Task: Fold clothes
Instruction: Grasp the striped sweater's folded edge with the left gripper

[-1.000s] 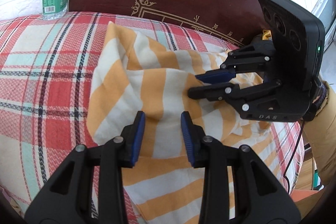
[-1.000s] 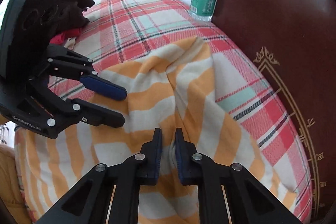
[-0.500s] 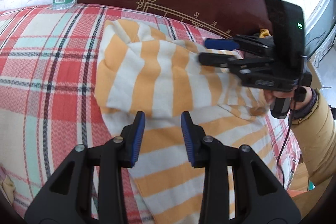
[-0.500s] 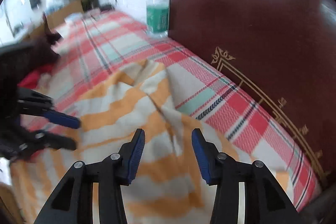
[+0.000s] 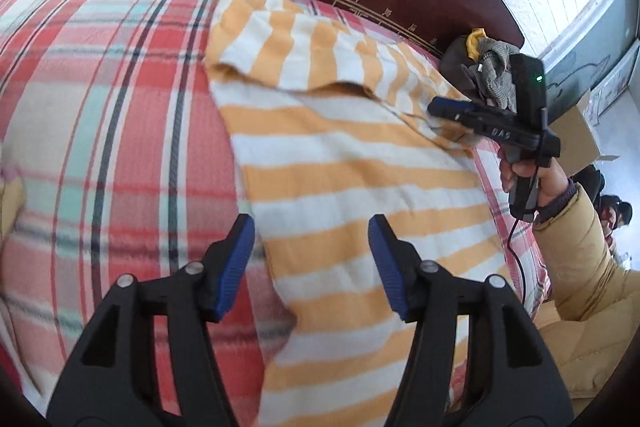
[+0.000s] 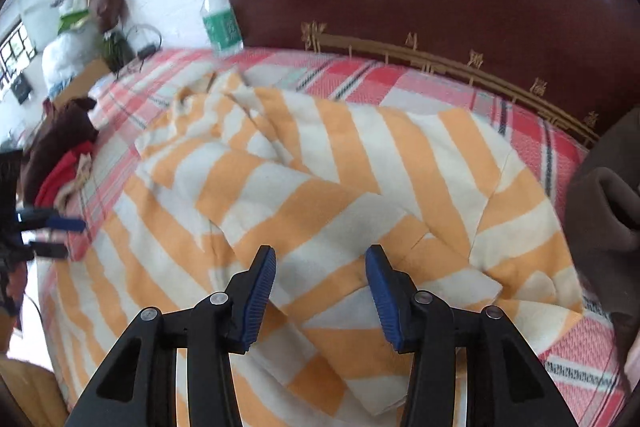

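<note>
Orange-and-white striped soft cotton garment (image 6: pixel 320 187) lies spread on the red plaid bedsheet (image 5: pixel 120 107), partly folded, top flap lying over the body. Left gripper (image 5: pixel 312 259) has just been opening, nothing between its jaws; right gripper (image 6: pixel 320 283) is released too, hovering over the cloth. Fabric looks light, limp, non-slip, prob. drapes and wrinkles easily; best pinched at a hem edge or corner.

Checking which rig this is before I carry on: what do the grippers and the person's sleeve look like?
Both grippers, left and right, are black plastic with ribbed blue pads and silver pivot screws. The right one's body carries white lettering, a green light and a black cable. The sleeve is mustard-yellow, padded, with a dark cuff.
</note>
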The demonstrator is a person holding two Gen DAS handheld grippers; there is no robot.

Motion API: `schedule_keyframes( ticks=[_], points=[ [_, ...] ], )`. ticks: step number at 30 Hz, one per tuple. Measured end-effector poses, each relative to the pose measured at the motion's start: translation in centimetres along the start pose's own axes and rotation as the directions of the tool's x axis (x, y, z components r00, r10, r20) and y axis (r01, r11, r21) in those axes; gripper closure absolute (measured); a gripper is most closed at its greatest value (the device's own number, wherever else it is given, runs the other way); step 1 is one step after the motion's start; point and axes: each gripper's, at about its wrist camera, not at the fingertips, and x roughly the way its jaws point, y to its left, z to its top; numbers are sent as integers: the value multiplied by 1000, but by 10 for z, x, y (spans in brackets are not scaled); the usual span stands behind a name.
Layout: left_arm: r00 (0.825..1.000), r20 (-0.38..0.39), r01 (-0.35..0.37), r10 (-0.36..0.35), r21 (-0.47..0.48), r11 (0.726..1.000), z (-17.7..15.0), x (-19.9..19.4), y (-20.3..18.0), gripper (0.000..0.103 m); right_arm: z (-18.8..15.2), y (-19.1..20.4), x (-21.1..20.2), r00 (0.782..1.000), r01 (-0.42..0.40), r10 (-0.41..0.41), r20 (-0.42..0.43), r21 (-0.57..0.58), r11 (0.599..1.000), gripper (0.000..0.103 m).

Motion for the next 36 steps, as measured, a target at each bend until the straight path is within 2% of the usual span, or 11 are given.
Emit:
schedule_keyframes(
  ticks=[2,6,8,10,14,19,23,29,31,33,36],
  points=[
    [1000,-12,-2,2,-16,1000,-14,-5,2,42,-7,4,-20,998,-63,62,31,36,997,49],
    [1000,-14,-14,14,-40,999,-41,-13,3,40,-41,0,-70,984,-159,147,102,117,980,45],
    [1000,-7,-17,16,-55,998,-53,-18,4,39,-65,-8,-93,971,-223,200,133,195,955,27],
    [1000,-11,-19,18,-62,998,-63,-19,4,39,-95,-9,-111,962,-255,221,158,247,935,25],
    [1000,-17,-4,3,-65,998,-77,-22,2,35,-155,-8,-137,971,-229,189,147,344,911,22],
    [999,-47,25,-27,-31,999,-87,-20,-11,33,-212,-12,-143,970,-242,209,121,449,860,22],
    [999,-40,4,-5,-11,1000,-91,-19,-21,33,-230,-7,-136,957,-289,259,130,470,834,22],
    [999,-34,35,-35,-20,999,-101,-23,-29,33,-237,14,-133,959,-283,265,99,405,869,22],
    [998,-40,46,-46,-19,999,-103,-24,-31,40,-238,18,-132,960,-281,264,96,396,874,22],
    [996,-51,69,-71,-36,997,-104,-23,-30,55,-240,23,-131,960,-279,263,93,386,880,22],
    [994,-57,84,-88,-67,994,-107,-24,-26,55,-242,26,-133,963,-269,253,93,375,887,22]
  ],
)
